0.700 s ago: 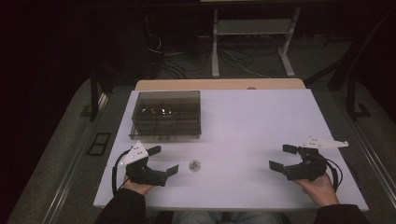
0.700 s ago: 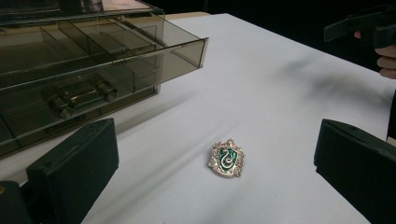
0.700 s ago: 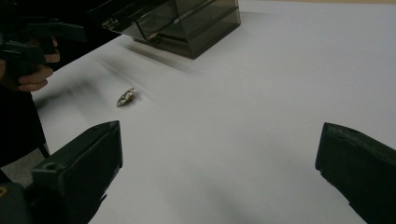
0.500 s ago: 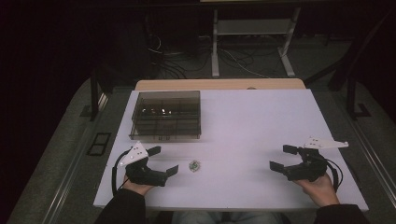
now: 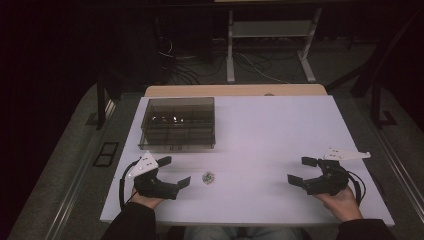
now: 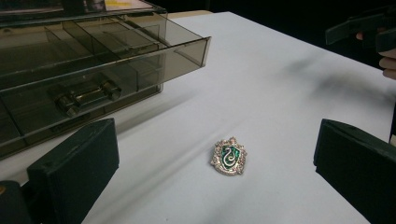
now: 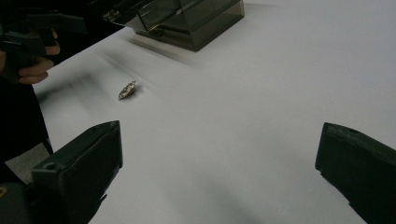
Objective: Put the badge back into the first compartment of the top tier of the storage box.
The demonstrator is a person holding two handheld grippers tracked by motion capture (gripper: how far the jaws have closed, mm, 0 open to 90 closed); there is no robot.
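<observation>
A small shield-shaped badge (image 5: 207, 177) (image 6: 228, 156) (image 7: 127, 89), green with a pale jewelled rim, lies flat on the white table (image 5: 260, 135). My left gripper (image 5: 174, 171) (image 6: 215, 168) rests near the front left edge, open, its jaws pointing right toward the badge just beyond them. Nothing is between the jaws. My right gripper (image 5: 303, 170) (image 7: 219, 172) rests near the front right, open and empty, jaws pointing left. A smoky transparent compartment box (image 5: 178, 123) (image 6: 79, 70) (image 7: 187, 21) stands behind the badge at the table's left.
The box has several dividers and small metal items inside. A wooden strip (image 5: 235, 90) borders the table's far edge. Beyond it, metal stand legs (image 5: 270, 45) and cables lie on the dark floor. A broad bare stretch of table lies between the two grippers.
</observation>
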